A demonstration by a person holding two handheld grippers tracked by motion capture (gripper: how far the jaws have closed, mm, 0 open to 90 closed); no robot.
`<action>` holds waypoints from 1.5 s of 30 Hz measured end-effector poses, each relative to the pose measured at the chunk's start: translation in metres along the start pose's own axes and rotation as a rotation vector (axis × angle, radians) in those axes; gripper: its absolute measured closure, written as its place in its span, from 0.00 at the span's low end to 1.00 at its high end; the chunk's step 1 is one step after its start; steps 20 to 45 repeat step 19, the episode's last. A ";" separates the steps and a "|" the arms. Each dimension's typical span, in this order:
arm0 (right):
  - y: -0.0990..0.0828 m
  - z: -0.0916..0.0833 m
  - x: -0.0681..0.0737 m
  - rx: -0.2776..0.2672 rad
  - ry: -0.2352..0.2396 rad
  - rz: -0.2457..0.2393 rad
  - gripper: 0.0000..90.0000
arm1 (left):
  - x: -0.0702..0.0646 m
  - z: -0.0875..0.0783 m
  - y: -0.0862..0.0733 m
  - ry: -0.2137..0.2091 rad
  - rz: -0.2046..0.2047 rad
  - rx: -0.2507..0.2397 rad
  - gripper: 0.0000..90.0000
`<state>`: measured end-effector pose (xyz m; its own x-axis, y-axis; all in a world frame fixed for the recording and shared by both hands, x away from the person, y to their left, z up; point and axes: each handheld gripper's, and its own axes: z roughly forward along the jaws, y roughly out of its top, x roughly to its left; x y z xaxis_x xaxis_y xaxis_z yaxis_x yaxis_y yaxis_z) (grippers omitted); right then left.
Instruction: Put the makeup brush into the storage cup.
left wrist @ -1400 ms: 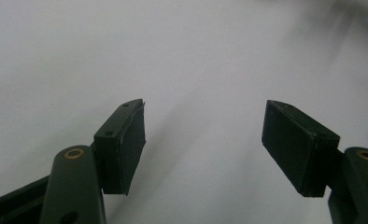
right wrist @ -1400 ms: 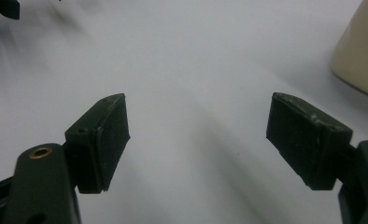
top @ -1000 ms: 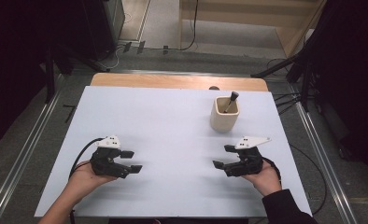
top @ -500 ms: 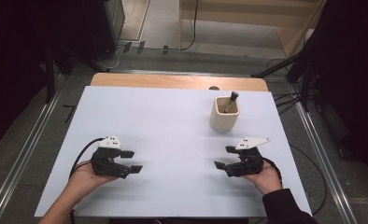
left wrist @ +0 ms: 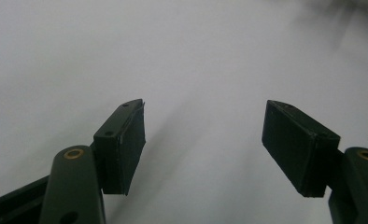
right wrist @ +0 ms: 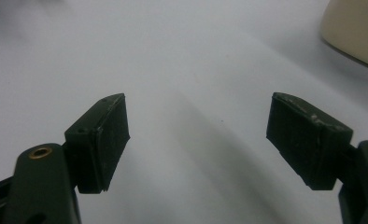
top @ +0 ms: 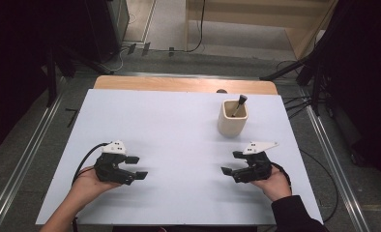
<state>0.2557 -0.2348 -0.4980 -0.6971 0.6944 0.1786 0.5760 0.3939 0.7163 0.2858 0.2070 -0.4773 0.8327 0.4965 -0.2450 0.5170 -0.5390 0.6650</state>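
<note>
A cream cup [top: 232,118] stands on the white table [top: 179,130] at the right rear, with a dark-tipped stick [top: 239,104] leaning inside it. My left gripper [top: 137,167] rests low near the front left, open, nothing between its jaws [left wrist: 203,140]. My right gripper [top: 232,163] sits near the front right, a little in front of the cup, also open and empty [right wrist: 198,135]. The two grippers point toward each other. In the right gripper view the cup's [right wrist: 355,28] side shows at the top right corner.
A wooden strip [top: 183,84] runs along the table's far edge. Metal rails [top: 29,154] flank both sides of the table. Cables [top: 88,159] trail from each gripper toward the front edge. Wide bare tabletop lies between the grippers.
</note>
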 end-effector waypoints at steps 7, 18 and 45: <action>0.000 0.001 0.001 0.009 0.003 -0.003 0.25 | 0.000 0.000 0.000 0.003 0.004 0.004 0.34; -0.001 0.004 0.004 0.051 0.019 -0.022 0.25 | 0.000 -0.001 0.001 0.007 0.011 0.002 0.34; -0.002 0.004 0.004 0.051 0.019 -0.027 0.25 | 0.000 -0.001 0.000 0.006 0.009 0.001 0.34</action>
